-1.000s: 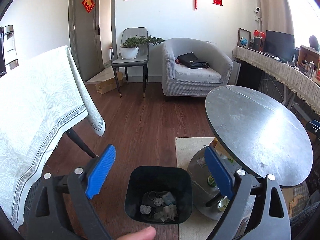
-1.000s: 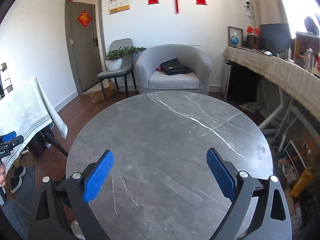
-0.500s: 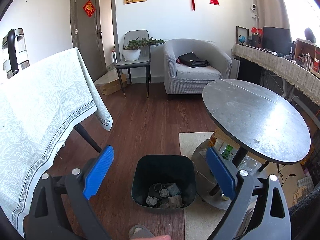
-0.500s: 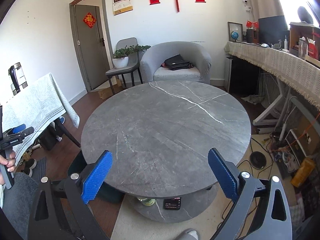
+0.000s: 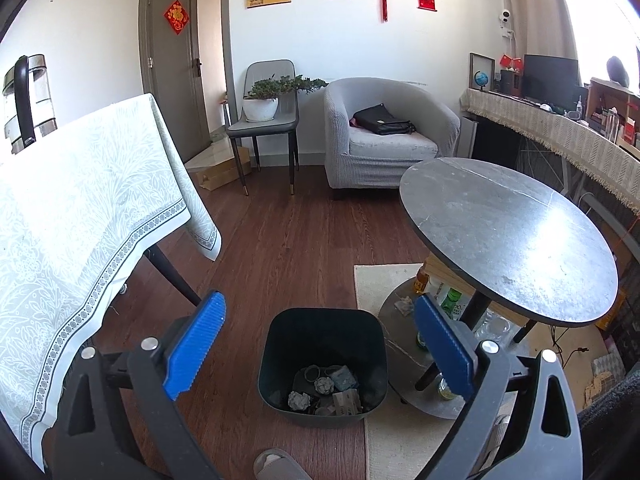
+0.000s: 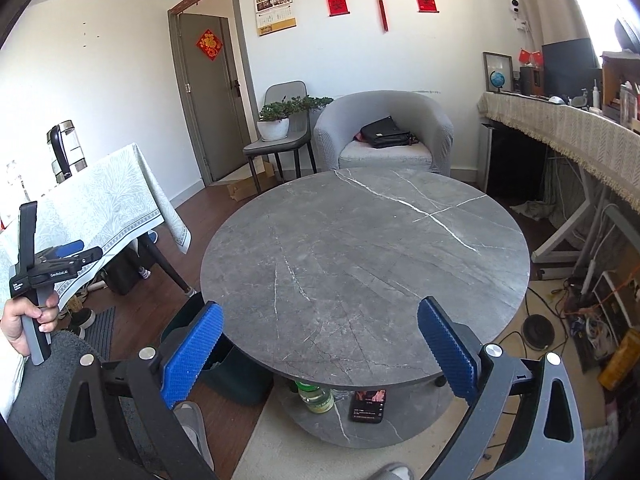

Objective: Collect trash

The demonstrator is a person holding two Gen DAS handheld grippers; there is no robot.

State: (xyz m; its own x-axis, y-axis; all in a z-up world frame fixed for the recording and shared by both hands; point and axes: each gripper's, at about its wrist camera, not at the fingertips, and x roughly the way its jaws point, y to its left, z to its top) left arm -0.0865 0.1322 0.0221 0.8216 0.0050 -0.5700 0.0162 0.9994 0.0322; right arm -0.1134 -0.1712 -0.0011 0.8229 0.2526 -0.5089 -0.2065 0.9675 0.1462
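1. Trash [image 5: 326, 390] lies in the black bin [image 5: 280, 368] on the floor beside my round table [image 6: 360, 264]
2. Left gripper [image 5: 320, 338] above it, jaws just widening, nothing between
3. Right gripper [image 6: 320, 344] spread, empty, over the table

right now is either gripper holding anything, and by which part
Nothing is held. The left gripper stands open above the trash bin, the right gripper open over the round table.
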